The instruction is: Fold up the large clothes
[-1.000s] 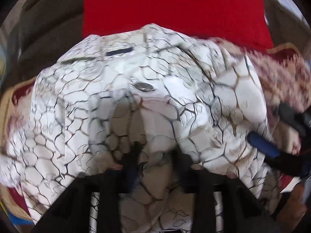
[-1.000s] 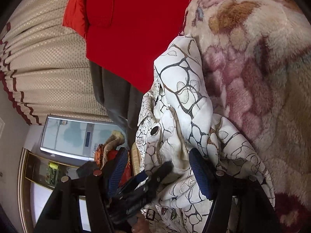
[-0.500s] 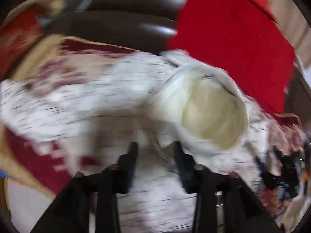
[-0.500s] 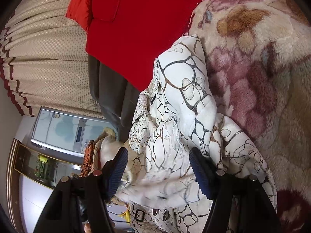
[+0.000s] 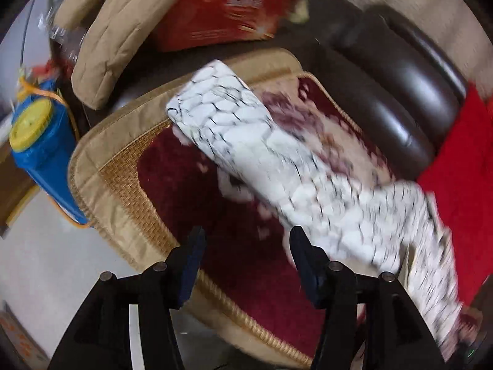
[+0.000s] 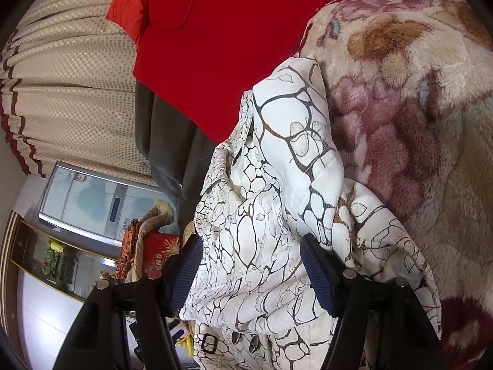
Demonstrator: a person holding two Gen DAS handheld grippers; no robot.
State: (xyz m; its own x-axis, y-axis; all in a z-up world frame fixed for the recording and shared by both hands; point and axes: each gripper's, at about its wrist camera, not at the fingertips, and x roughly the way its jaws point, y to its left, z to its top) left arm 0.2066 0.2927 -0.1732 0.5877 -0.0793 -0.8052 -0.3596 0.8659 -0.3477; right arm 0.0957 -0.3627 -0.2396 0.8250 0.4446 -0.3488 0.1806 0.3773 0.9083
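A white jacket with a black crackle print lies on a floral sofa cover. In the left wrist view its sleeve point(image 5: 246, 132) stretches up and left across the maroon cushion mat point(image 5: 191, 178). My left gripper point(image 5: 246, 246) is open and empty, just left of the sleeve and above the mat. In the right wrist view the bunched jacket body point(image 6: 277, 191) fills the middle, with buttons and a buckle at the bottom. My right gripper point(image 6: 251, 265) is open, its fingers either side of a fold of the jacket.
A red cushion point(image 6: 222, 30) leans on the dark sofa back point(image 5: 400, 74). A blue and yellow container point(image 5: 40, 148) stands left of the mat, with a tan quilted cover point(image 5: 123, 24) and a red box point(image 5: 222, 9) behind. Patterned curtains point(image 6: 67, 77) hang to the left.
My left gripper has opened, let go of the jacket and swung left toward the sleeve and mat edge. My right gripper has stayed open over the jacket, barely moving.
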